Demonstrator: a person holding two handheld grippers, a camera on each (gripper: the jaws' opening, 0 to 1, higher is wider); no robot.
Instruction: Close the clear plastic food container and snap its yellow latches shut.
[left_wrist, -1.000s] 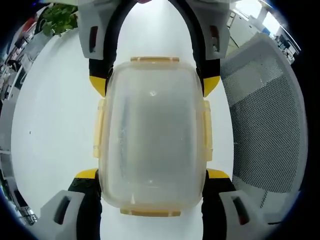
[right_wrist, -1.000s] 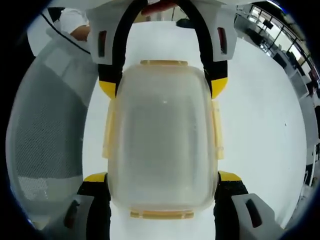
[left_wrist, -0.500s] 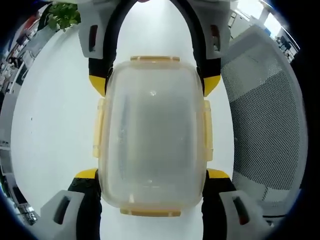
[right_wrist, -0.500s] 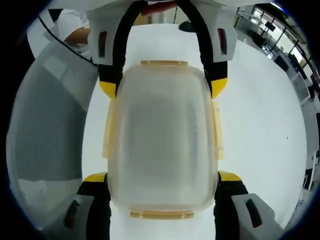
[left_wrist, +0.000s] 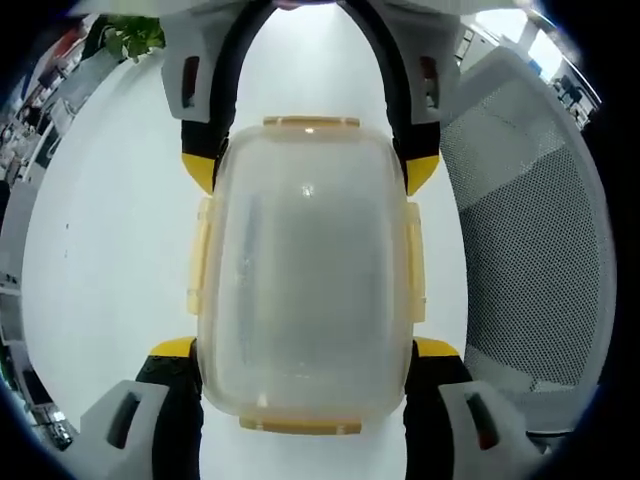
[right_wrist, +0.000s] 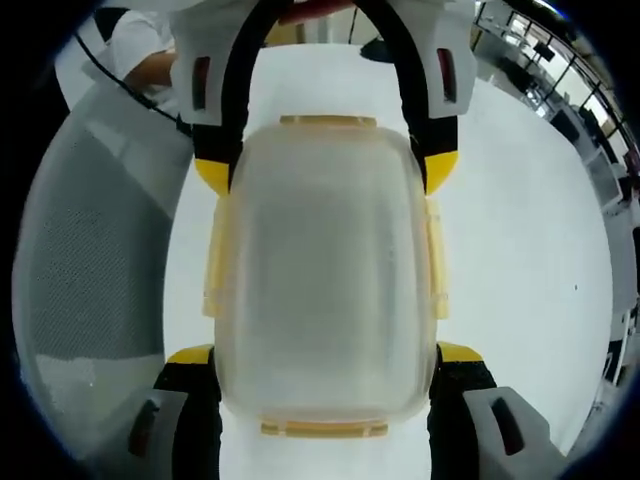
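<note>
Your clear plastic food container (left_wrist: 305, 270) sits lid-on over the white table (left_wrist: 110, 250), held between both tools at once. In the left gripper view it lies lengthwise between the jaws, and its yellow latches (left_wrist: 198, 262) lie flat against the rim on all four sides: one on each long side, one at the near end and one at the far end. Whether they are fully snapped, you cannot tell from here.

Your left gripper (left_wrist: 305, 350) has its yellow-tipped jaws pressed against the near corners of the container, one on each side, so it is clamped on the box. At the far end the right gripper (left_wrist: 310, 165) grips the opposite corners the same way.

The right gripper view shows the mirror of this: the container (right_wrist: 325, 270) between the right gripper's own jaws (right_wrist: 325, 355), with the left gripper (right_wrist: 325, 165) at the far end.

Just beside the table stands a grey mesh-backed office chair (left_wrist: 520, 240). A green potted plant (left_wrist: 135, 38) stands beyond the table's far edge. In the right gripper view a person's white sleeve (right_wrist: 135, 45) shows behind the chair (right_wrist: 90, 250).
</note>
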